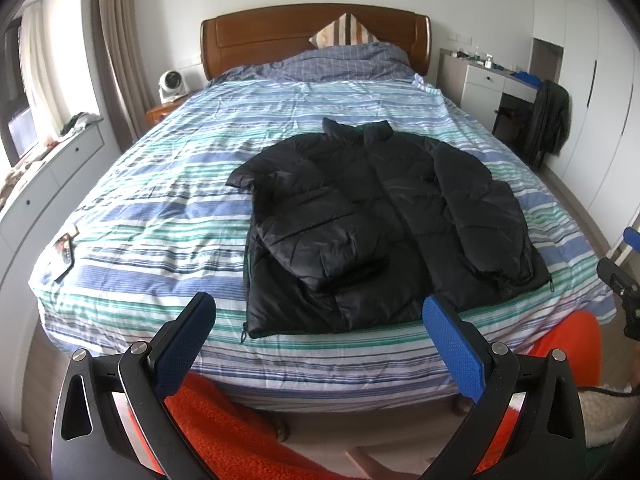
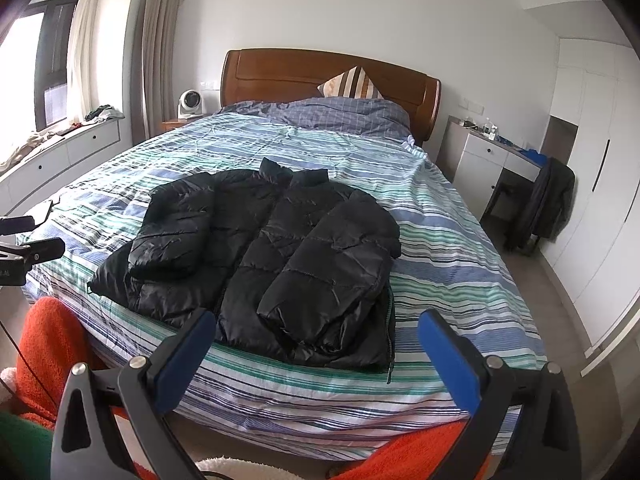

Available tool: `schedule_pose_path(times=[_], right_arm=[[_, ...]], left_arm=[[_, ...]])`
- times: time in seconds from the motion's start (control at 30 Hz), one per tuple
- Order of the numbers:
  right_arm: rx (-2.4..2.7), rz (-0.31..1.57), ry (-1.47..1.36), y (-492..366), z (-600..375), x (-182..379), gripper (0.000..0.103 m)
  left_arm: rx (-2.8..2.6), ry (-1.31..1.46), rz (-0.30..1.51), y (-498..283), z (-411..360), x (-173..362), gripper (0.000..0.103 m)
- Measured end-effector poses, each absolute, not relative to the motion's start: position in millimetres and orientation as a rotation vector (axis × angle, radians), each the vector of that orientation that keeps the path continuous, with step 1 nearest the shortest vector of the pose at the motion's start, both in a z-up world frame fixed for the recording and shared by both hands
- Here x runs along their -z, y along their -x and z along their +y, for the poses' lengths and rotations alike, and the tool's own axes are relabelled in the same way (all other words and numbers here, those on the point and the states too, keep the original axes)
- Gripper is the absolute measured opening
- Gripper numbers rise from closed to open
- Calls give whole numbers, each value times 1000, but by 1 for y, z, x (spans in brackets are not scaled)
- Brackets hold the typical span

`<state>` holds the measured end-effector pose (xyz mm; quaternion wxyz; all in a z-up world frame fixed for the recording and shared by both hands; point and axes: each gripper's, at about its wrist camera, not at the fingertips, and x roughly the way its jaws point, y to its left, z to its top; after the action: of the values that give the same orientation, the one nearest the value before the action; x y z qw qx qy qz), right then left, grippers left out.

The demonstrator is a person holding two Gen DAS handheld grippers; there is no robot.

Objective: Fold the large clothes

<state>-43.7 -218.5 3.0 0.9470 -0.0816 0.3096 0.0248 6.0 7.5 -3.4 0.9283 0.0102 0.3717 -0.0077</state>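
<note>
— Any label or writing to read?
— None legible. The jacket (image 1: 384, 224) lies flat on the bed (image 1: 160, 208) near the foot edge, collar at twelve o'clock, hem at six, sleeves folded over its front.
— Your claws?
— My left claw (image 1: 320, 316) and right claw (image 2: 316, 330) are both spread wide, empty, short of the bed.

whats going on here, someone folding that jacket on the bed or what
A person holding a gripper in each hand stands at the foot of a bed, facing a black puffer jacket laid out face up on the striped cover. Both sleeves are already folded in across the front. The left gripper and right gripper are both open, holding nothing, short of the jacket's hem. The body of the jacket has not been folded yet.
</note>
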Motion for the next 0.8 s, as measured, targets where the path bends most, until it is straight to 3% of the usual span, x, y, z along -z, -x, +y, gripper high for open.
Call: schedule_pose_path(times=[0.8], right_arm=[[-96,573,101,49,-227,-12,103]], left_arm=[[-28,29,778,-15,21,16,103]])
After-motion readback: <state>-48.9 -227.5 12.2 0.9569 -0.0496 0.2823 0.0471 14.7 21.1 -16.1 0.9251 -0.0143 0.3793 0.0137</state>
